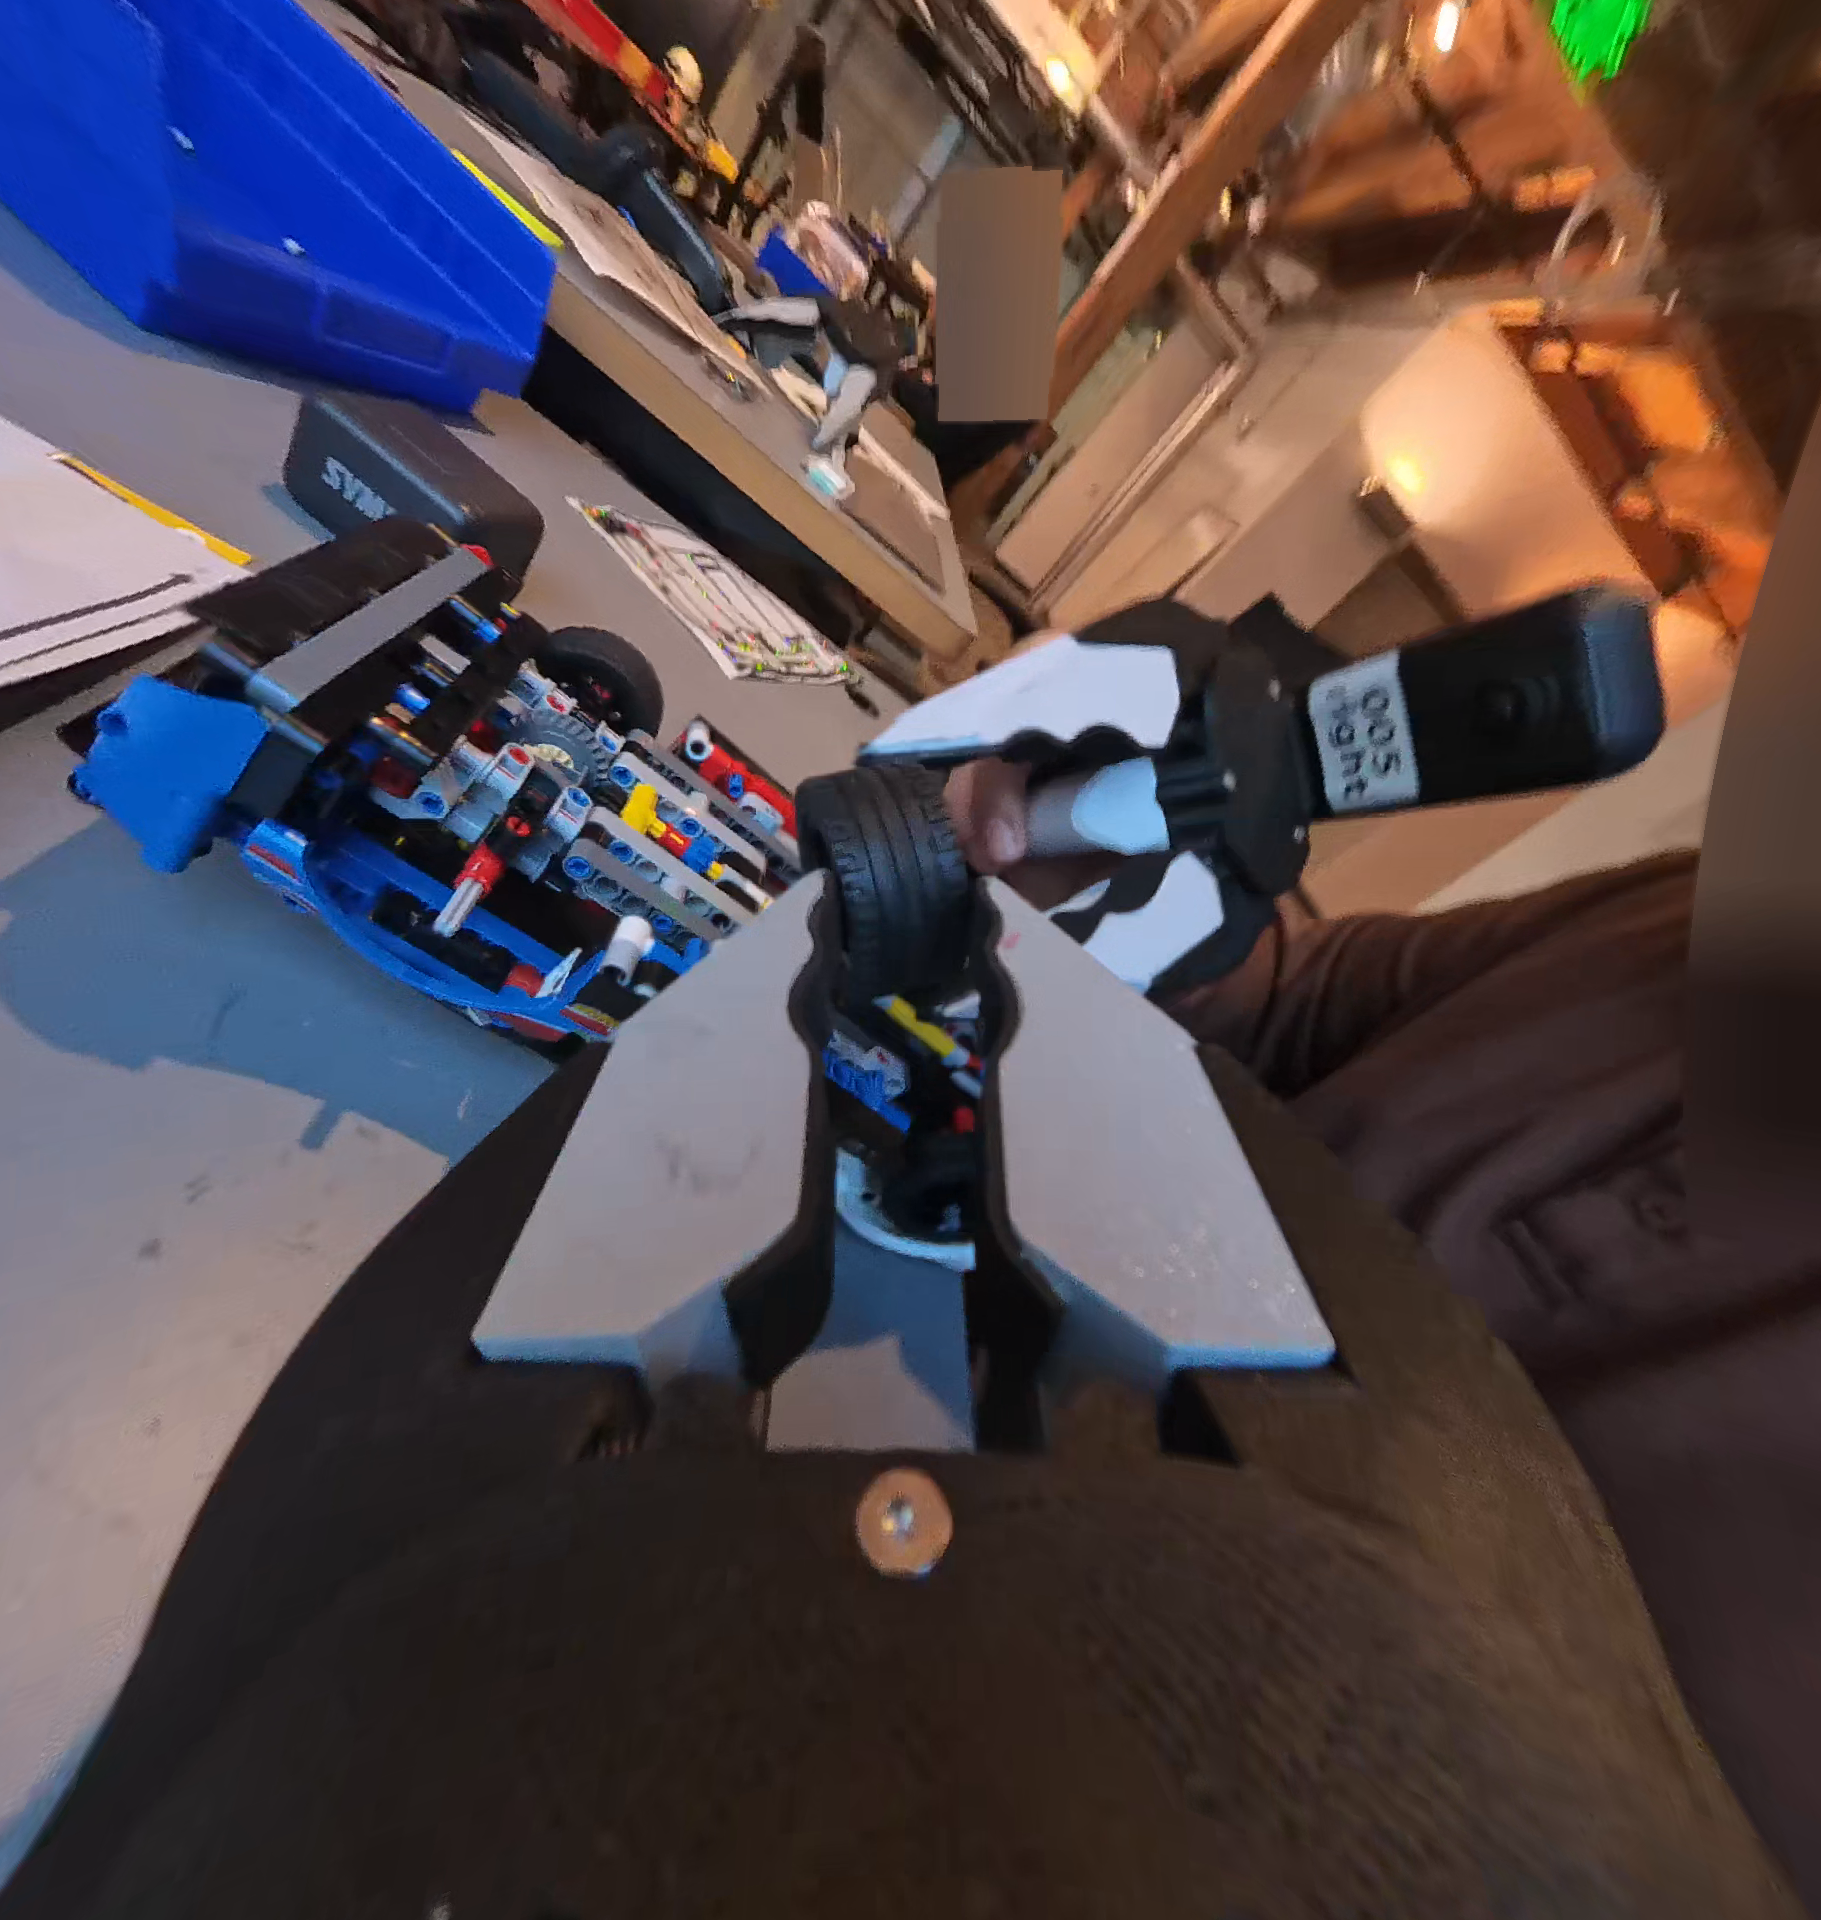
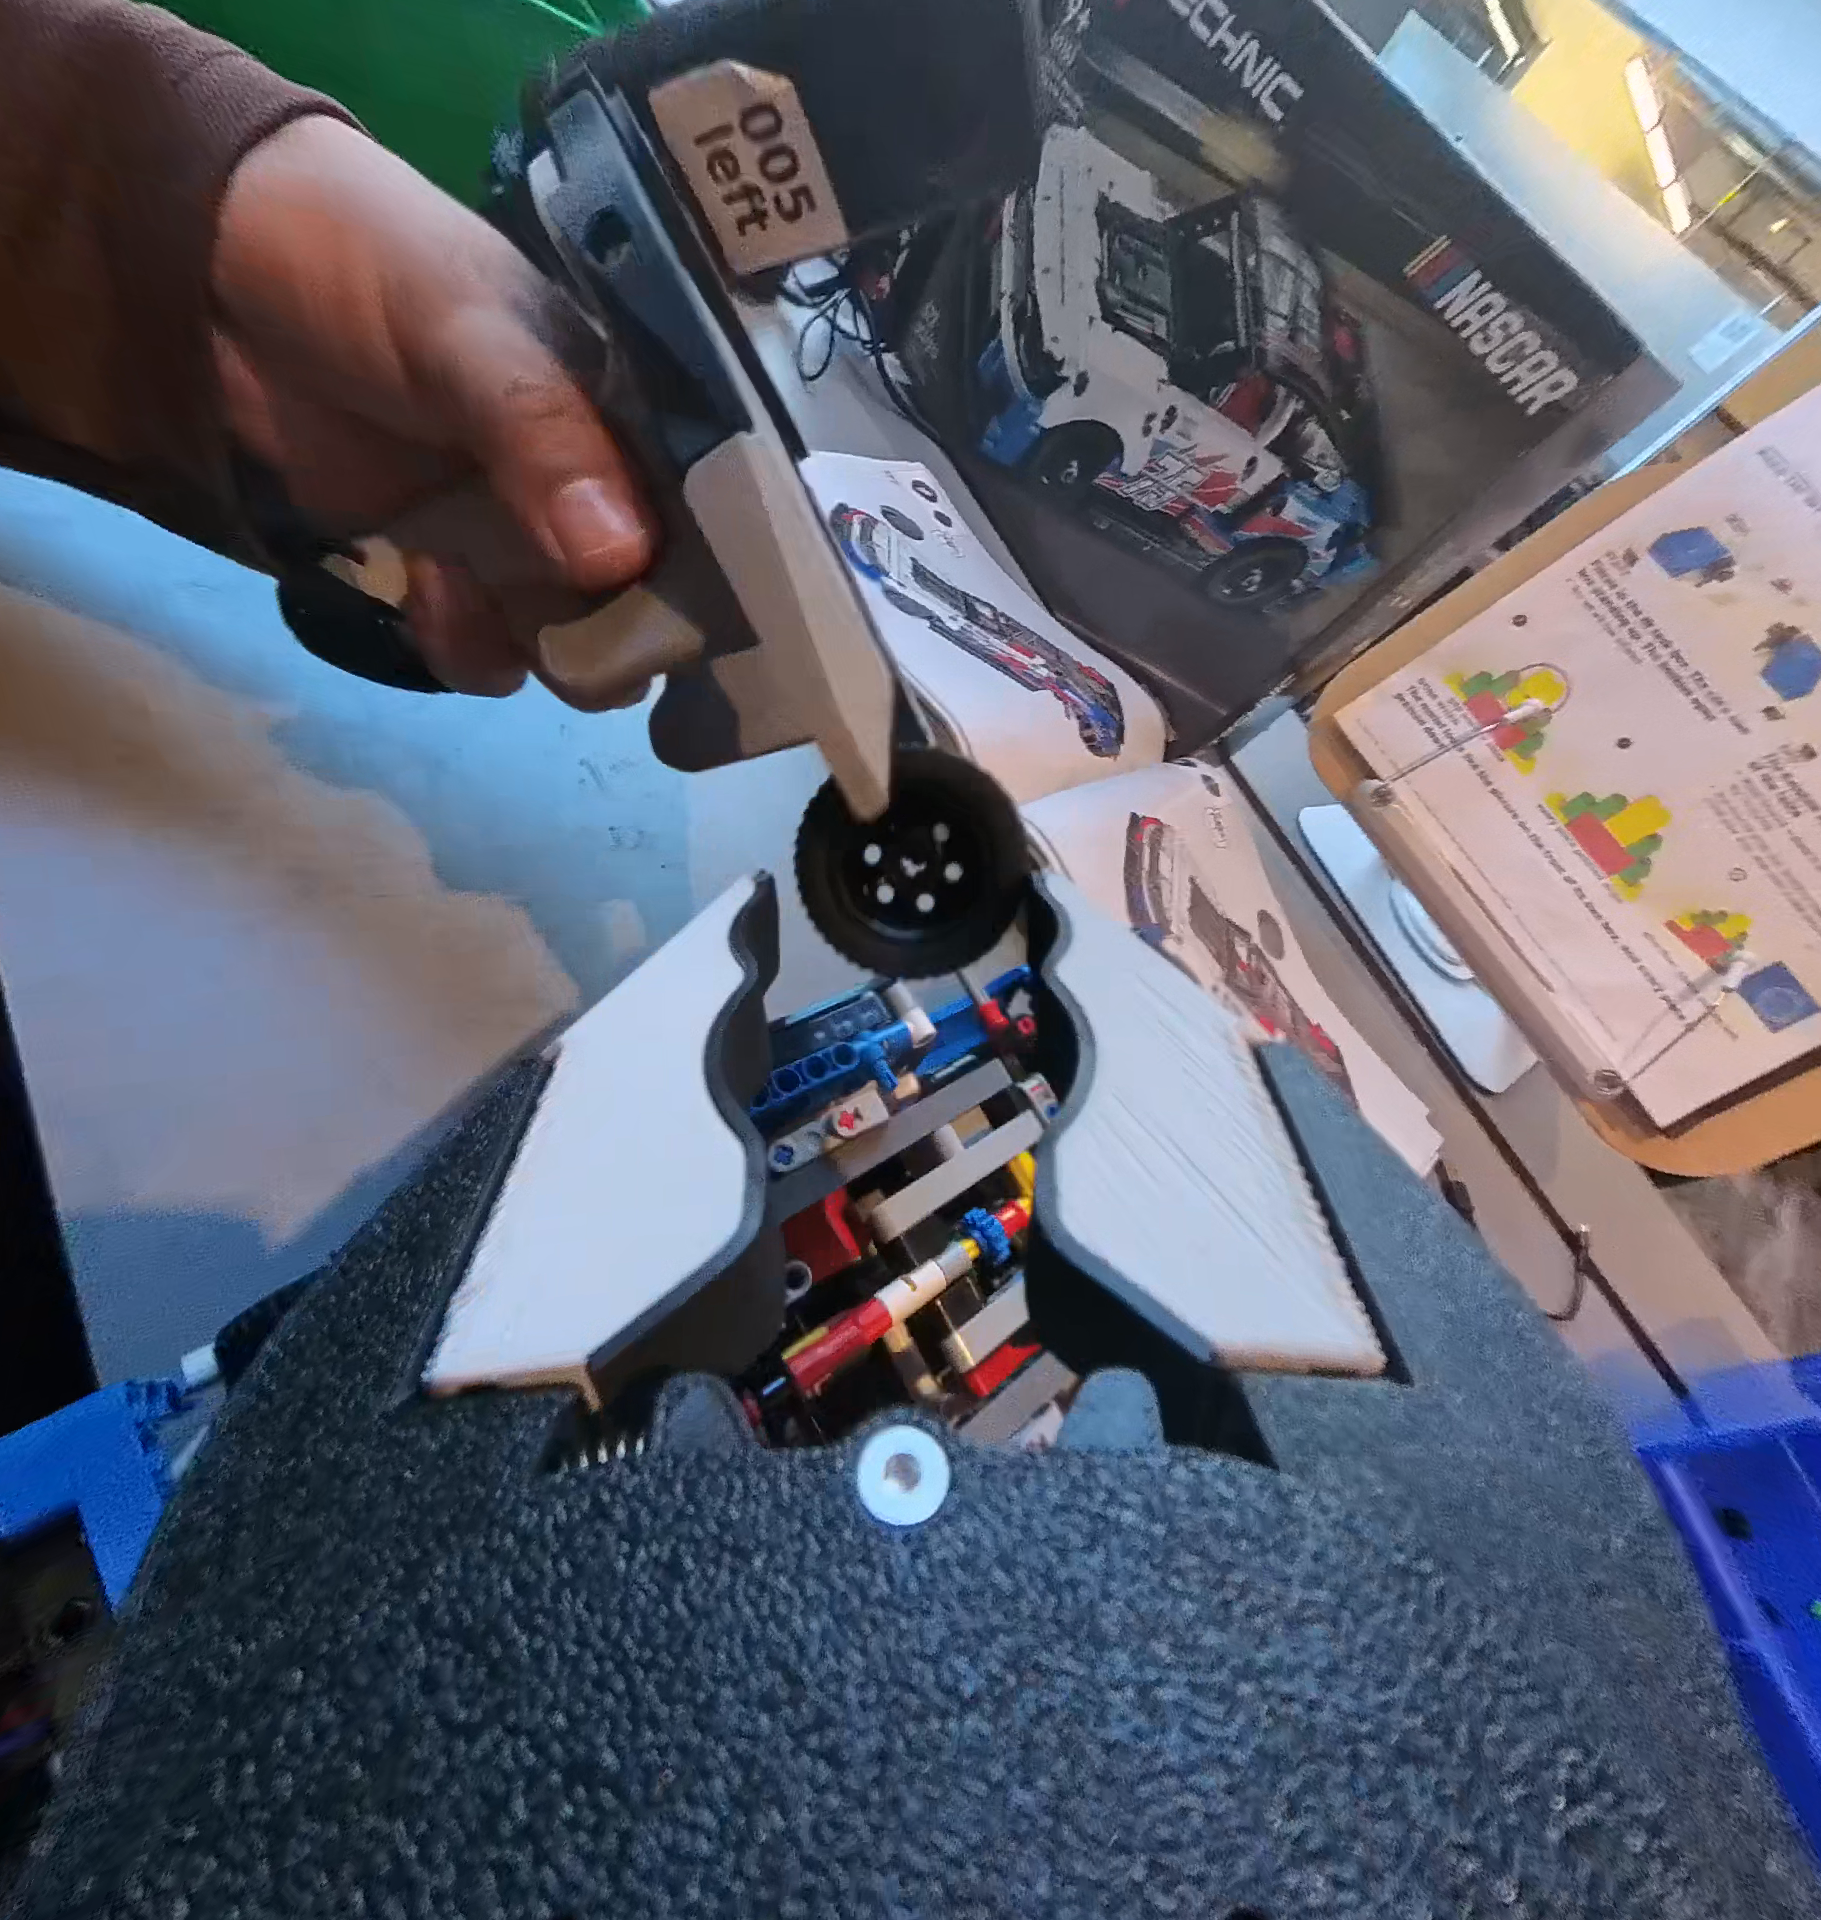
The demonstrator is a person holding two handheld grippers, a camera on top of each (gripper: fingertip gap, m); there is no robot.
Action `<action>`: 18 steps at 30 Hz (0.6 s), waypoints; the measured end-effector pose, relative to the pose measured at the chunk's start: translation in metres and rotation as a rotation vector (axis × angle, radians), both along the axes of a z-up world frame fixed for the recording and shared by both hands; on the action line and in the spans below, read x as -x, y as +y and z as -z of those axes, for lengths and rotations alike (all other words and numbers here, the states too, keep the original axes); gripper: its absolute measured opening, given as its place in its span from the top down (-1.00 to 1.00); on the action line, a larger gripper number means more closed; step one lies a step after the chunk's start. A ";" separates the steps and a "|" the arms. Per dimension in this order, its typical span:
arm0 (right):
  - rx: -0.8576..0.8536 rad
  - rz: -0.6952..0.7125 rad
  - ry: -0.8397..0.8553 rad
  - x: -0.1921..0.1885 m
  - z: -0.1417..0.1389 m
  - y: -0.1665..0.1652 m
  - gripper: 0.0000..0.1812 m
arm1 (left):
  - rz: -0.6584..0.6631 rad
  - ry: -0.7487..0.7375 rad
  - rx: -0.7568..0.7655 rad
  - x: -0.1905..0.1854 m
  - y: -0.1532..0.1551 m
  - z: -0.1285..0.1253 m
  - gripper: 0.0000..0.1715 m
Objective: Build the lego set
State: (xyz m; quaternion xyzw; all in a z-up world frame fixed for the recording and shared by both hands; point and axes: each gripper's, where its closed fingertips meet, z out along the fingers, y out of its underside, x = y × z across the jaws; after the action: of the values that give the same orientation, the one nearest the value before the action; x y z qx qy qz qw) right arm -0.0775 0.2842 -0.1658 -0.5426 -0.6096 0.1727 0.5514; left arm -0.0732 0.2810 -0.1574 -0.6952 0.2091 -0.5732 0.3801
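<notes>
Evidently a wheel is being fitted: the black wheel (image 1: 901, 873) sits at one end of the half-built car (image 1: 449, 810), which lies on the grey counter (image 1: 179, 1195). In the right wrist view the wheel (image 2: 911, 868) shows its hub face, with the chassis beams just below it between that gripper's fingers.

The left gripper (image 1: 901, 940) has its jaws narrow and closed on the wheel's tread. The right gripper (image 2: 911, 1049) has its jaws at a middling gap around the chassis; whether they actually clamp it I cannot tell. A hand (image 2: 397, 416) holds the left tool.

My guess is that the next move is to push the wheel square onto its axle, with the right tool bracing the car against the push. A skewed push could jam the hub or shift the car.

Farther out lie the set's box (image 2: 1249, 343), instruction sheets (image 2: 989, 623) and a blue bin (image 1: 262, 197).
</notes>
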 end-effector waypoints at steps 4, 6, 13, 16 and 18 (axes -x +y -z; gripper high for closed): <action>-0.038 0.016 -0.009 -0.002 0.000 -0.001 0.52 | -0.034 -0.025 0.049 0.001 0.001 0.001 0.77; -0.044 0.028 0.004 -0.001 -0.001 -0.001 0.50 | -0.045 -0.033 0.053 -0.002 0.000 -0.001 0.77; 0.068 0.003 0.087 0.001 -0.004 -0.001 0.56 | -0.060 0.022 -0.008 -0.004 -0.006 -0.005 0.75; 0.173 -0.095 0.175 0.000 -0.010 -0.007 0.56 | -0.023 0.148 -0.259 0.006 -0.011 -0.010 0.67; 0.249 -0.143 0.213 -0.003 -0.012 -0.008 0.56 | -0.021 0.277 -0.464 0.018 -0.009 -0.009 0.60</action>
State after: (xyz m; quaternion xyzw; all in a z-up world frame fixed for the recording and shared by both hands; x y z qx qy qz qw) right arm -0.0747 0.2766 -0.1537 -0.5406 -0.5586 0.3422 0.5278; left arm -0.0908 0.2720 -0.1480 -0.6633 0.3777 -0.4055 0.5029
